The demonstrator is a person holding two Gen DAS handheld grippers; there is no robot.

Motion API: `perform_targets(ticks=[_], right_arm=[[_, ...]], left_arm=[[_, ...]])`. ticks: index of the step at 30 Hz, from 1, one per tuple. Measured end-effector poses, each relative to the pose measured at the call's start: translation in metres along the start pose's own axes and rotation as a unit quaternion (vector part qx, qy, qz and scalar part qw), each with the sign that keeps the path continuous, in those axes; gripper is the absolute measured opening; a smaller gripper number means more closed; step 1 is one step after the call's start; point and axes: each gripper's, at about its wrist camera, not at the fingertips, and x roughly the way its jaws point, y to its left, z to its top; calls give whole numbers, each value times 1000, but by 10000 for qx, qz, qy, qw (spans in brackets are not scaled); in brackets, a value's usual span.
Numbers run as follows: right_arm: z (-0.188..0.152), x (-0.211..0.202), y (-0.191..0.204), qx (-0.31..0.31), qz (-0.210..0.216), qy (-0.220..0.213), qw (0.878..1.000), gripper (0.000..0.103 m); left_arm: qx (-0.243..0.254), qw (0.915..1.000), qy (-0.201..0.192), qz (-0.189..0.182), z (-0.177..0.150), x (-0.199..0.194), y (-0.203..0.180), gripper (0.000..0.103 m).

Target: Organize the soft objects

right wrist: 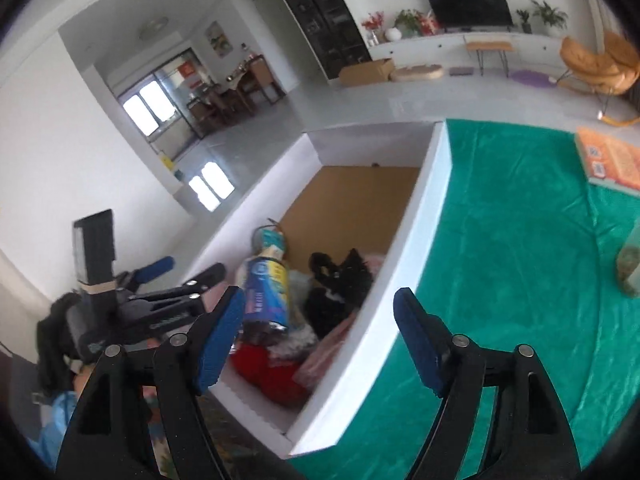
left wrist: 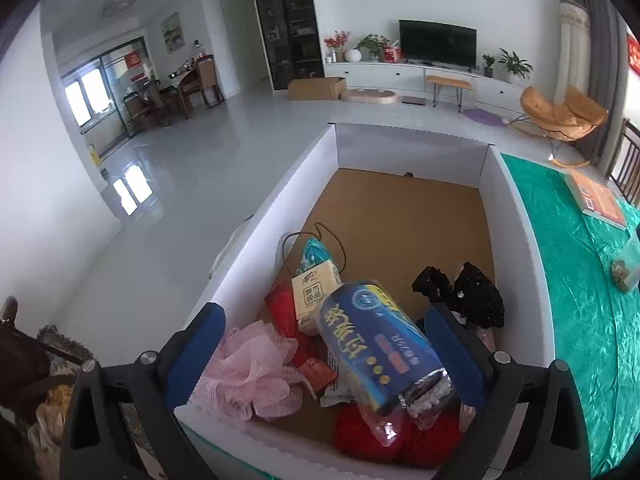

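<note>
While both tools (left wrist: 324, 354) (right wrist: 320, 340) gape, white box (left wrist: 412, 142) half bare, green cloth (right wrist: 520, 220) beside.

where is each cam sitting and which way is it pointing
Left wrist: sits on the left gripper, angled down into the white box; its open blue-padded fingers frame the blue pack, without touching it, and the pink mesh puff.
Right wrist: sits on the right gripper, angled down across the box wall and green cloth; its open fingers show, with the left gripper at left.
Shared: box, blue pack, black fabric item, television.
</note>
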Motion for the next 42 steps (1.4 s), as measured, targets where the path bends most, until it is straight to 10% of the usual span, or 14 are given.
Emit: perform_targets(ticks=[12,42], right_arm=[[-18,3,30,-1026,-1146,439,9871,79],[-9,11,61,-1245,-1225,955,9800,79]], left_arm=[[105,9999,8,-45,-21,-32,-24,100],[-504,9985,-183,-102,-20,-56,2,100]])
